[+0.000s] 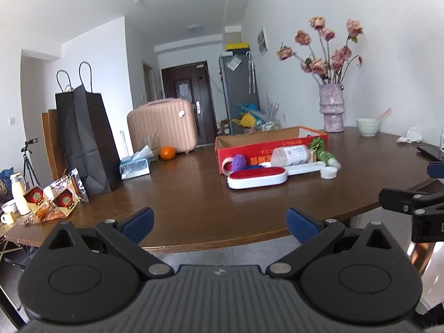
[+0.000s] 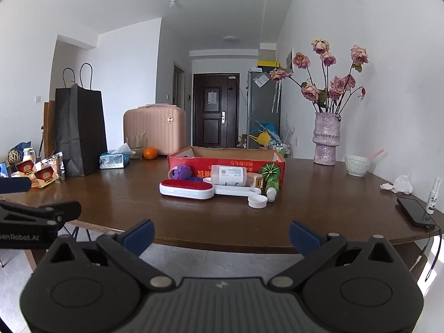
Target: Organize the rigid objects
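Note:
A red cardboard box [image 2: 194,163] [image 1: 247,145] stands on the brown table [image 2: 138,211] [image 1: 180,194]. In front of it lie a white and red lint brush [image 2: 186,188] [image 1: 256,178], a purple toy [image 2: 181,172] [image 1: 239,163], a clear jar on its side [image 2: 229,175] [image 1: 290,155], a green bottle [image 2: 270,179] [image 1: 323,149], a flat white tray [image 2: 238,191] and a white lid [image 2: 257,201] [image 1: 329,172]. My left gripper [image 1: 220,223] and my right gripper [image 2: 222,234] are both open and empty, held at the table's near edge, well short of the objects.
A black paper bag [image 2: 79,130], tissue box [image 2: 114,160], orange [image 2: 150,153] and pink suitcase [image 2: 155,129] stand at the left and back. A vase of flowers [image 2: 327,141], a bowl [image 2: 357,165], crumpled tissue [image 2: 399,184], a phone [image 2: 415,212] and a spray bottle [image 2: 433,198] are at the right.

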Action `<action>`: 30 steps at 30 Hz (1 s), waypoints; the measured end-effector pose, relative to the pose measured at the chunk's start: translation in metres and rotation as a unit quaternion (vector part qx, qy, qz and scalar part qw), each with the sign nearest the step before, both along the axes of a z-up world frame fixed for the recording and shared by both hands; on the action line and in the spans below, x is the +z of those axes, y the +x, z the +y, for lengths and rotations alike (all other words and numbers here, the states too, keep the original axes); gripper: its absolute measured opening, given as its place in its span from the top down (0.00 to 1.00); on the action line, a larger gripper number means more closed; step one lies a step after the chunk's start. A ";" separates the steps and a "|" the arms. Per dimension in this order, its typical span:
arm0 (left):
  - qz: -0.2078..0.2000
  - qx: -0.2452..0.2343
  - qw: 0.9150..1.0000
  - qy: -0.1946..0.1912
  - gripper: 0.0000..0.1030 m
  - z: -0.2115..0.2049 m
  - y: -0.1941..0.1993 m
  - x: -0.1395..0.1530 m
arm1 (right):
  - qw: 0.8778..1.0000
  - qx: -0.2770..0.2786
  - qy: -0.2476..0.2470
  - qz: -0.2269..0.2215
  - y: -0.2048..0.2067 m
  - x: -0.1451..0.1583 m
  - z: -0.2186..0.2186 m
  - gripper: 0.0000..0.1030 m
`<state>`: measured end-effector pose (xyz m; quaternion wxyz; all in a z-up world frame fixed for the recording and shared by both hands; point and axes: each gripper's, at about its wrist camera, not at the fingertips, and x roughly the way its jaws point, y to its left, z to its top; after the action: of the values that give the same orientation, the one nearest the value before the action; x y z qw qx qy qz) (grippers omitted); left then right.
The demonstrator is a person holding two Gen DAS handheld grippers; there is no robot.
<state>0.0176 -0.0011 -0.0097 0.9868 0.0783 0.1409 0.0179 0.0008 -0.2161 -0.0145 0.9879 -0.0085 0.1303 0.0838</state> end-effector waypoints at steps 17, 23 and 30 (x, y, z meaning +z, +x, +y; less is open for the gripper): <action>0.074 0.000 0.996 -0.049 0.00 0.015 0.073 -0.019 | 1.000 0.014 0.001 0.022 0.049 -0.014 0.007 0.00; 0.036 -0.009 0.998 -0.058 0.00 0.023 0.118 -0.021 | 0.999 0.018 -0.033 0.018 0.094 -0.018 0.011 0.00; 0.096 -0.049 0.991 -0.074 0.00 0.032 0.210 -0.012 | 0.997 0.039 0.004 0.064 0.173 -0.013 0.002 0.02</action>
<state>0.2274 0.0305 -0.0217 0.9715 0.0132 0.2315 -0.0486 0.1740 -0.2143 -0.0278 0.9737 -0.0046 0.1921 0.1227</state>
